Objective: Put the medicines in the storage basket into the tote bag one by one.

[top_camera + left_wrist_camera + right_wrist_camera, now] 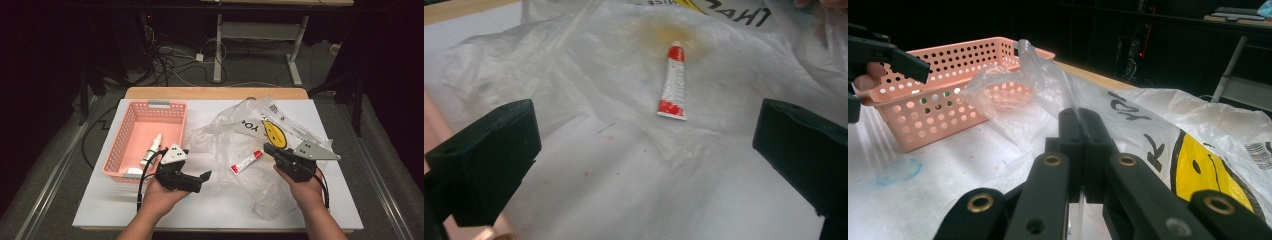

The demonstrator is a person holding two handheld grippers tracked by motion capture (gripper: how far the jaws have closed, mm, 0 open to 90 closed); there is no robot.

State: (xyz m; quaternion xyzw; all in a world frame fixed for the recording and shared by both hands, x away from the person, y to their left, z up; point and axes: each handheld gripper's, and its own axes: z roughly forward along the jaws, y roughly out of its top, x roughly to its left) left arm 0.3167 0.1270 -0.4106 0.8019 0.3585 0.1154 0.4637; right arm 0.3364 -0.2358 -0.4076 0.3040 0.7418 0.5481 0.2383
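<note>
1. The red-and-white tube point(246, 162) lies flat on the crumpled clear plastic bag point(235, 135) near the middle of the white table point(100, 200), between the two grippers and touching neither.
2. The left gripper view brings the tube point(672, 82) up close: red cap at the far end, flat crimped end nearest the camera, resting on the bag point(574, 65) over a faint yellow stain. From above it is just a small red-and-white sliver.
3. The left gripper point(192, 177) sits just right of the basket, aimed at the tube. Its jaws stand wide apart with nothing between them; in its own view the gripper point(644, 150) frames bare table and bag.
4. The right gripper point(272, 149) has its jaws pressed together, pinching a fold of the bag. Its own view shows the right gripper point(1082, 120) clamped on the film, with the bag point(1158, 130) rising in a peak ahead; from above that grip is hard to make out.
5. The bag's yellow smiley face point(274, 134) and black lettering show from above; the right gripper view gives the face point(1208, 175) side-on.
6. The pink perforated basket point(131, 120) stands at the table's left, holding a white bottle point(151, 148). The right gripper view shows the basket's wall point(938, 95), not its contents.
7. Count: one tube, one bag, one basket, one bottle, two grippers.
</note>
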